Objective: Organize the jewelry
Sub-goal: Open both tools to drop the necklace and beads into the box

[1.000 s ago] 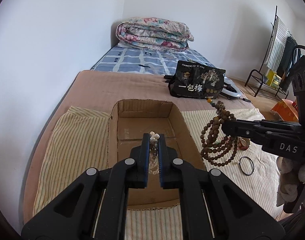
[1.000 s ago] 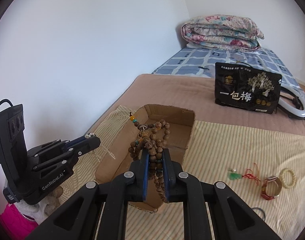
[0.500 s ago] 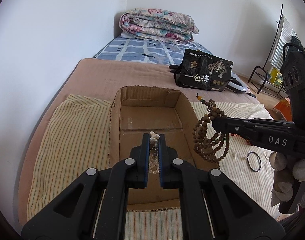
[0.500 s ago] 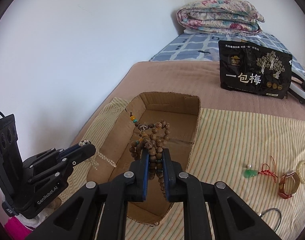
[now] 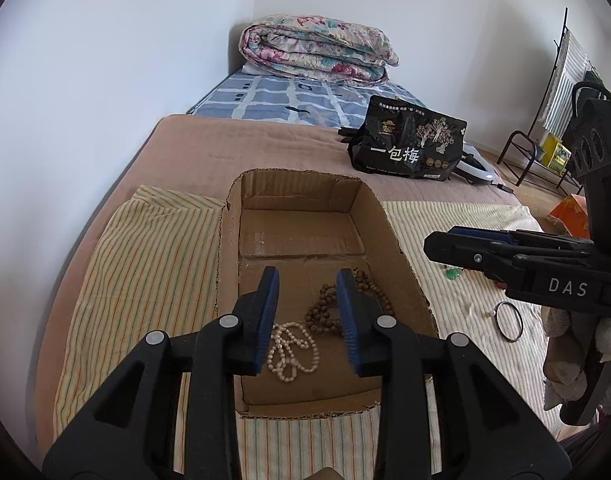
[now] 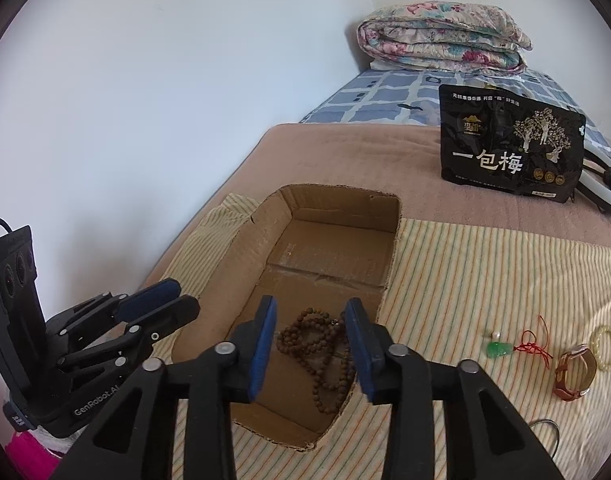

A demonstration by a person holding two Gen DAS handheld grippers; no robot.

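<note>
Both the left gripper (image 5: pixel 307 300) and right gripper (image 6: pixel 311 328) released, empty, above box (image 5: pixel 401 256); pearl strand (image 5: pixel 291 346) on floor, wooden beads (image 6: pixel 321 356) at its 1 o'clock.

Bedroom clutter beyond the sorting area.
Folded floral quilt (image 5: pixel 319 50) lay at the far end of the bed (image 5: pixel 289 100), against the wall (image 5: pixel 105 60). Black snack bag (image 6: pixel 509 152) stood upright on the brown blanket (image 6: pixel 345 160), a white object partly hidden just behind it. Metal rack (image 5: pixel 545 120) stood off to the right.
</note>
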